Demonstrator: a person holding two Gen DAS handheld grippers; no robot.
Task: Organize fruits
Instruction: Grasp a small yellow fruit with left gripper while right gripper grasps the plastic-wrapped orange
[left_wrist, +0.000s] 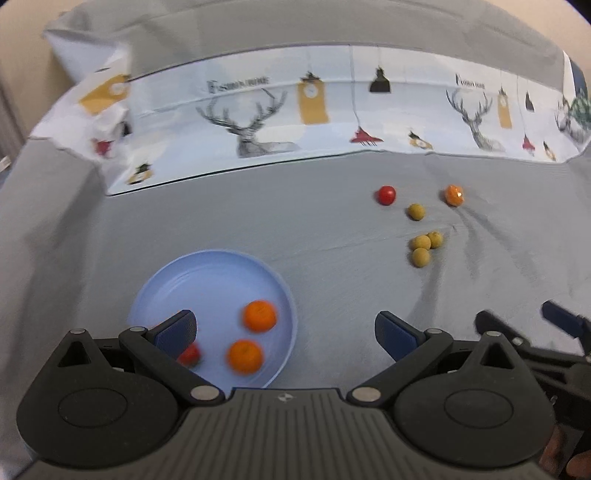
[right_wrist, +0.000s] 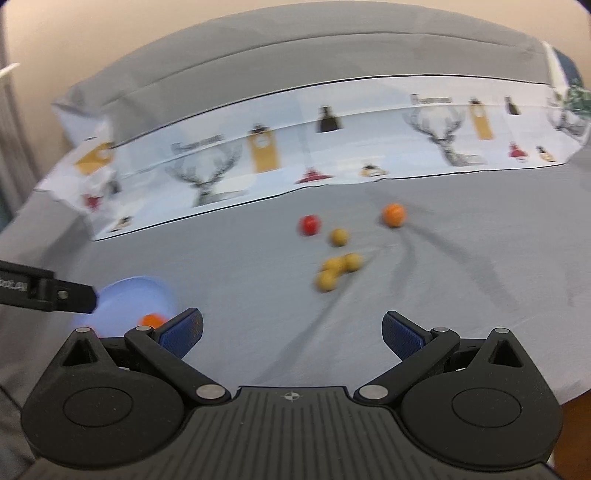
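A light blue plate (left_wrist: 177, 280) lies on the grey cloth and holds two oranges (left_wrist: 259, 315) and a red fruit (left_wrist: 189, 355) partly hidden by my finger. My left gripper (left_wrist: 284, 334) is open and empty above the plate's right edge. Farther off lie a red fruit (left_wrist: 386, 194), an orange (left_wrist: 454, 195) and several small yellow-green fruits (left_wrist: 421, 243). My right gripper (right_wrist: 291, 332) is open and empty, over bare cloth short of the loose fruits (right_wrist: 334, 267). The plate (right_wrist: 125, 299) is at its left, partly hidden by the left gripper.
A printed sheet with deer and lamps (left_wrist: 295, 110) lies across the back of the cloth. Cloth wrinkles (left_wrist: 469, 236) run beside the loose fruits. The right gripper's fingertips (left_wrist: 561, 317) show at the right edge of the left wrist view.
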